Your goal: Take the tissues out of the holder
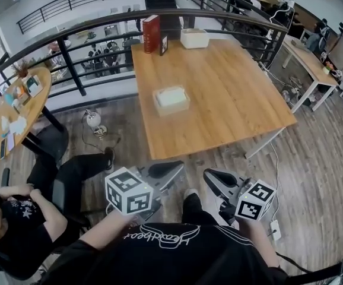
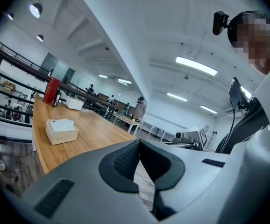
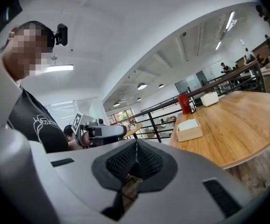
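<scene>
Gripper views: my left gripper [image 2: 138,143] and right gripper [image 3: 136,143] have fingers together, empty. Head view alone: both are short of the table [image 1: 237,100] bearing the holder [image 1: 171,108] of tissues [image 1: 171,95].

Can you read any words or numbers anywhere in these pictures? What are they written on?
No text here can be read for sure.
Black shirt: white curly writing, upside down, not readable.
Marker cubes: black-and-white square patterns only, no letters.
Red box on the table: any print is too small to read.
</scene>
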`<state>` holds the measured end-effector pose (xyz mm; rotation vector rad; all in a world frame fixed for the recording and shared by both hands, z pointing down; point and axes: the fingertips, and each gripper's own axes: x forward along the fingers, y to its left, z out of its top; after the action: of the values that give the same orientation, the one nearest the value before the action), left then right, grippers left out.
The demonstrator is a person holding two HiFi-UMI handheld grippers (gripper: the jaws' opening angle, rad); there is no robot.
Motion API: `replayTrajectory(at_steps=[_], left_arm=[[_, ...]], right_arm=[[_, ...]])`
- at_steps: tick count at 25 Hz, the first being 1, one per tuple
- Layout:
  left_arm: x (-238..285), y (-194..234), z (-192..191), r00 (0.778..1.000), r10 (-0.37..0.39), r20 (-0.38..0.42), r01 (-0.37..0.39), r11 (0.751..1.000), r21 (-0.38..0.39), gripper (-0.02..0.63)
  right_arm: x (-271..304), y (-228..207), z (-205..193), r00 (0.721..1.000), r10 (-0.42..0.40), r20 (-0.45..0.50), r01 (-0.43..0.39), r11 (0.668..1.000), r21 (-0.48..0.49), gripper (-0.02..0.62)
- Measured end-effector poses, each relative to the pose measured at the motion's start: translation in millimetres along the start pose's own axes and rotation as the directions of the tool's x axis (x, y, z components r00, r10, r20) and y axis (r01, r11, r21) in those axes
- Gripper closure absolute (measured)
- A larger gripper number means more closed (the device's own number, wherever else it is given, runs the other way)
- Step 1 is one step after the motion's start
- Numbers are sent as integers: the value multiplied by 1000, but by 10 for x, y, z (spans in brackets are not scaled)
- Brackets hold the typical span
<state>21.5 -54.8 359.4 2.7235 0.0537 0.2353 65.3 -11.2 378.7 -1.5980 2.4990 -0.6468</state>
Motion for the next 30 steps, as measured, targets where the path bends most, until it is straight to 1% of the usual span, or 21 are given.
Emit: replayTrajectory(at_steps=[5,10,13,18,24,30], left_arm=[[47,147,47,1000,27,10,-27,1000,8,592],[152,499,135,997,77,10,-77,997,-10,592],[224,768,196,994,105,13,-105,994,-19,592],[398,1240,282,989,149,15,-148,987,-62,592],[718,1772,533,983,185,18,-183,979,-90,592],[975,2217,743,975,220,16,-217,970,-110,592]], right_arm=[[161,-103,68,999,44,1,-43,999,-17,578],[436,-386,173,996,85,-8,-85,996,-7,578],[612,-606,239,995,101,-17,-101,995,-8,578],[900,-1036,328,992,117,-53,-117,993,9,578],[1294,-1522,570,984,141,-108,-144,990,-17,578],[1594,-1939,813,977,166,-137,-174,984,-46,578]])
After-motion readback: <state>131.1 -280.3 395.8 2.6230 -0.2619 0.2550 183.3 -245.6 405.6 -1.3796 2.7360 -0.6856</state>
